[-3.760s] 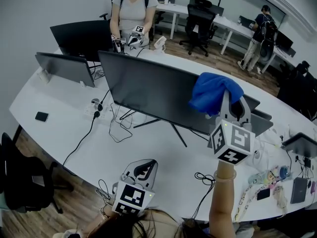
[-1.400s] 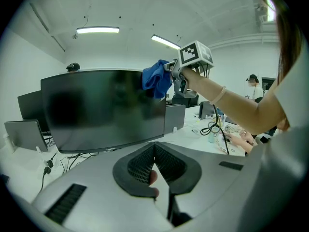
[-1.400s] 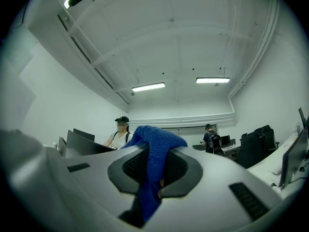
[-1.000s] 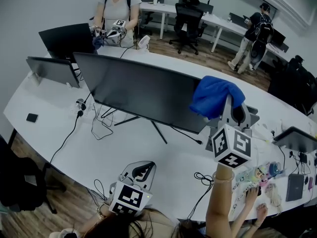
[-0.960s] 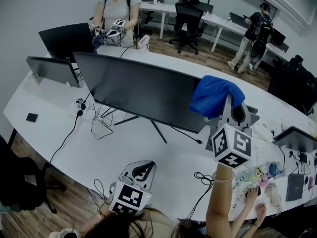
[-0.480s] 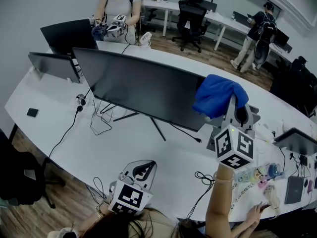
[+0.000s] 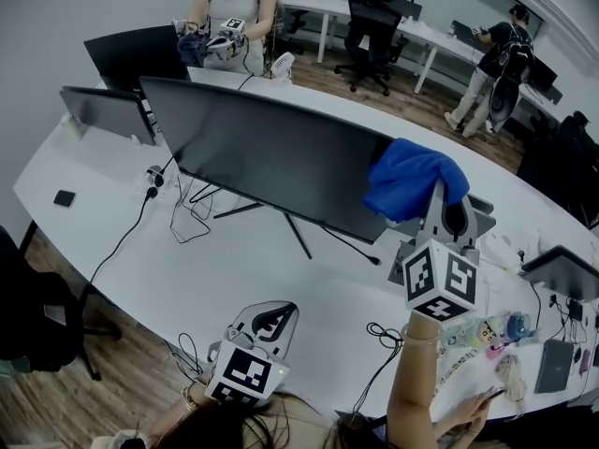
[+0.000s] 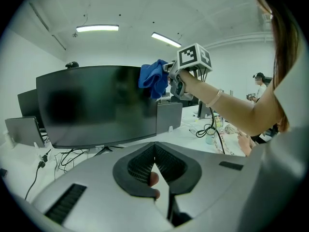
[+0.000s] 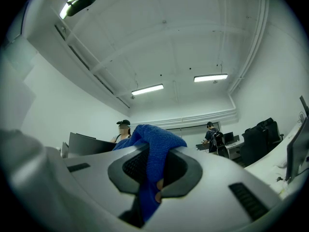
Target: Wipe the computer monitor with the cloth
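The white worktop (image 7: pixel 234 279) is curving across the head view, and the wide dark monitor (image 7: pixel 262 162) is standing on it just above centre, running from 10 o'clock to 3 o'clock. The blue cloth (image 7: pixel 412 176) is bunched over the monitor's top corner at the 2 o'clock end, much where it was half a second ago. The right hand-held gripper (image 7: pixel 440 202) is still raised there, its jaws clenched on the cloth (image 9: pixel 157 151), which is hanging down between them. The left hand-held gripper (image 7: pixel 269 324) is staying low at 6 o'clock, well apart from the monitor, with its jaws closed together on nothing (image 8: pixel 154 170).
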The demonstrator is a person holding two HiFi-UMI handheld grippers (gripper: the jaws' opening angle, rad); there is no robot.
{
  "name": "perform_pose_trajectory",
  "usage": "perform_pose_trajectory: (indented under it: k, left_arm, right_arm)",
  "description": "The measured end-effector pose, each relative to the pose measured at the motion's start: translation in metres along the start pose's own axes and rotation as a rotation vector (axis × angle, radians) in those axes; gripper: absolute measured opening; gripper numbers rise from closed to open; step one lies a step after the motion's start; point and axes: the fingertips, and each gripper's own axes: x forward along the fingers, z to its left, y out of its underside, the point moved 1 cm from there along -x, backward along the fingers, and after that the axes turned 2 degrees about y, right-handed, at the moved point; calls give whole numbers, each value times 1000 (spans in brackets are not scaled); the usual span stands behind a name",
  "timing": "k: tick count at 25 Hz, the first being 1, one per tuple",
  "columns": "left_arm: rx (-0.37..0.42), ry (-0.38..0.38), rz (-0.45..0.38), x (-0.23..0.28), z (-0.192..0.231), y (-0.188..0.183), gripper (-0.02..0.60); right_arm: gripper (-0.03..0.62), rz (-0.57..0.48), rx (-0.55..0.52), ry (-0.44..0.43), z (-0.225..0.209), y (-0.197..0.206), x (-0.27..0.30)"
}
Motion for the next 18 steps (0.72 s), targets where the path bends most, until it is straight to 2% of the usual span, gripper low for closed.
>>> perform_pose_trajectory:
  k: [18]
  left_arm:
    - [33, -20, 14, 15, -20, 5, 8]
  right_arm:
    - [51, 34, 20, -44, -10, 29, -5]
